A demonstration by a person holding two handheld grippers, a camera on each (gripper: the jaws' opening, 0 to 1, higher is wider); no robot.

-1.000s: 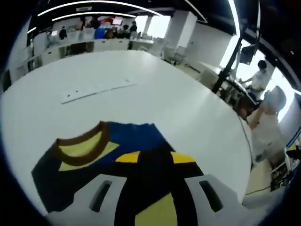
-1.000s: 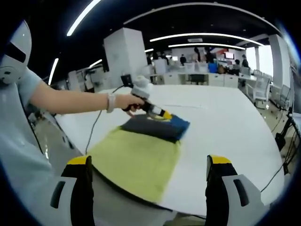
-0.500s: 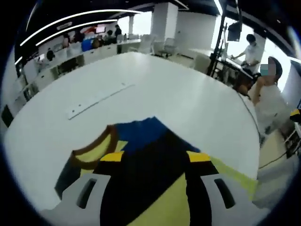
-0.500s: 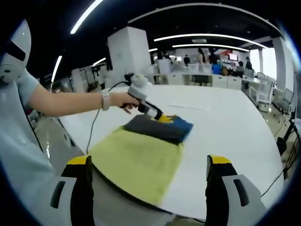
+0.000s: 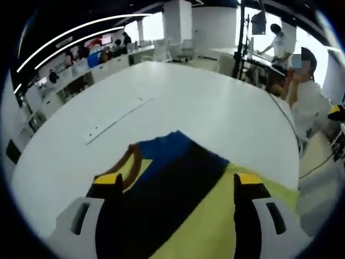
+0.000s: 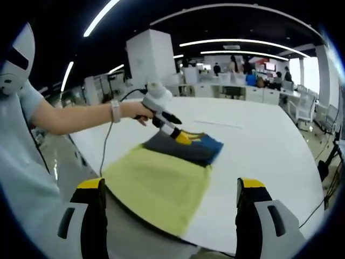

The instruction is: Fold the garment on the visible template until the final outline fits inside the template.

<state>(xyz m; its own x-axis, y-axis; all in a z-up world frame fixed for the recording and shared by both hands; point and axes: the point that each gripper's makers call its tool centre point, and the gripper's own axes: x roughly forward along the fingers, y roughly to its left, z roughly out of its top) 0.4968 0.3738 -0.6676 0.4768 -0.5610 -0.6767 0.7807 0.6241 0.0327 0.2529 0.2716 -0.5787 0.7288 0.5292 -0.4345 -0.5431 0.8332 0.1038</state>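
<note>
The garment (image 6: 161, 181) is lying spread on the white table (image 6: 259, 145), near the edge closest to the person, with its yellow body toward that edge and its dark and blue folded part (image 6: 186, 147) farther in. In the right gripper view, the right gripper (image 6: 170, 189) is hanging back off the table's edge with its jaws standing wide apart and nothing between them, the yellow cloth showing in the gap but well beyond the tips. A person's arm (image 6: 81, 116) is reaching in from the left, the hand (image 6: 141, 110) gripping the left gripper (image 6: 180, 136), whose yellow-tipped end is sitting over the dark folded part; whether it is touching the cloth cannot be told there. In the left gripper view, the left gripper (image 5: 178, 181) is looking down its own jaws, which are standing wide apart over the garment (image 5: 178, 199); the dark fabric and a yellow panel are running between them, and whether the tips are pinching any cloth cannot be told. The brown-trimmed collar (image 5: 132, 162) is lying just beside the left-hand jaw. A pale strip (image 5: 116, 118) is lying farther out on the table (image 5: 205, 108). People (image 5: 302, 91) are standing past the far side.
</note>
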